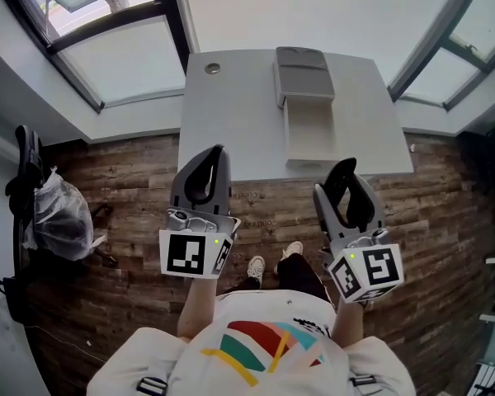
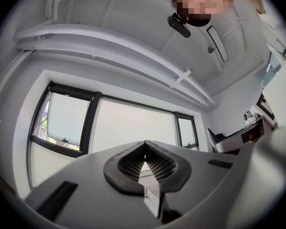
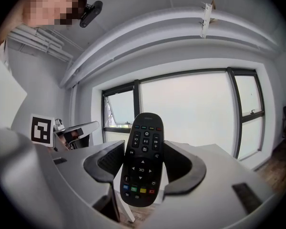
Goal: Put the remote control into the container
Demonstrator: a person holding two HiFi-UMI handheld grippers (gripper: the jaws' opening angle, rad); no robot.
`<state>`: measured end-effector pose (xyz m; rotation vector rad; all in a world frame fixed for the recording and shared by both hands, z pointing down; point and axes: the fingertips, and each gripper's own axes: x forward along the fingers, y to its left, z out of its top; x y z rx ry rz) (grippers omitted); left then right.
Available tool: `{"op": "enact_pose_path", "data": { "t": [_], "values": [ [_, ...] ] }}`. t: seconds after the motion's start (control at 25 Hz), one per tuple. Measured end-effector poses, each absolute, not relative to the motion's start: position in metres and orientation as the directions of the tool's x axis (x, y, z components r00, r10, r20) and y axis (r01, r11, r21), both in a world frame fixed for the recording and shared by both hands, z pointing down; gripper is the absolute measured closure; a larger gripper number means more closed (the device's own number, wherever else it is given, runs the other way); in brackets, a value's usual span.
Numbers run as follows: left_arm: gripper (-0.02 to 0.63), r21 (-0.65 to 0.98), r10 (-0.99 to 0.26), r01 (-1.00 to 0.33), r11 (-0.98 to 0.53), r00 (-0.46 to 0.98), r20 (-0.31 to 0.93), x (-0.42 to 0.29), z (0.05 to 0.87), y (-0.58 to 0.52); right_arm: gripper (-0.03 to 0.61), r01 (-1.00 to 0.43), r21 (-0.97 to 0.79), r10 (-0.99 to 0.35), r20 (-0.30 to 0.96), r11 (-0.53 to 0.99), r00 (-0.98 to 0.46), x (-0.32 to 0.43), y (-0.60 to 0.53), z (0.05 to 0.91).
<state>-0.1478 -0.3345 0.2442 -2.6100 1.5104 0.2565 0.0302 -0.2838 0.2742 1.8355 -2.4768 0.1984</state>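
Black remote [image 3: 143,156] clamped lengthwise in my right claw [image 3: 144,163] | container [image 1: 309,132] dead ahead on the counter [image 1: 231,114], right side's closer | left claw [image 2: 144,167] pressed together, empty

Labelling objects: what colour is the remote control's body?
Black remote control, with blue, green, yellow and red buttons; shows best in the right gripper view.
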Motion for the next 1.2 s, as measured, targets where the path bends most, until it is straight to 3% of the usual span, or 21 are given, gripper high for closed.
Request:
{"op": "enact_pose_path", "data": {
  "t": [0.64, 1.2],
  "values": [
    [0.606, -0.048, -0.889, -0.908, -0.417, 0.418, -0.187, -0.053, 0.243, -0.474, 0.322, -0.916, -0.066, -0.903, 0.15, 0.397, -0.402, 0.105, -0.447, 0.295],
    [0.606, -0.092, -0.922, -0.927, -0.364, 0.373, -0.107, -0.018, 0.255, -0.541, 0.322, -0.852, -0.289, -0.848, 0.184, 0.436, -0.496, 0.139, -0.514, 0.313]
  ]
}}
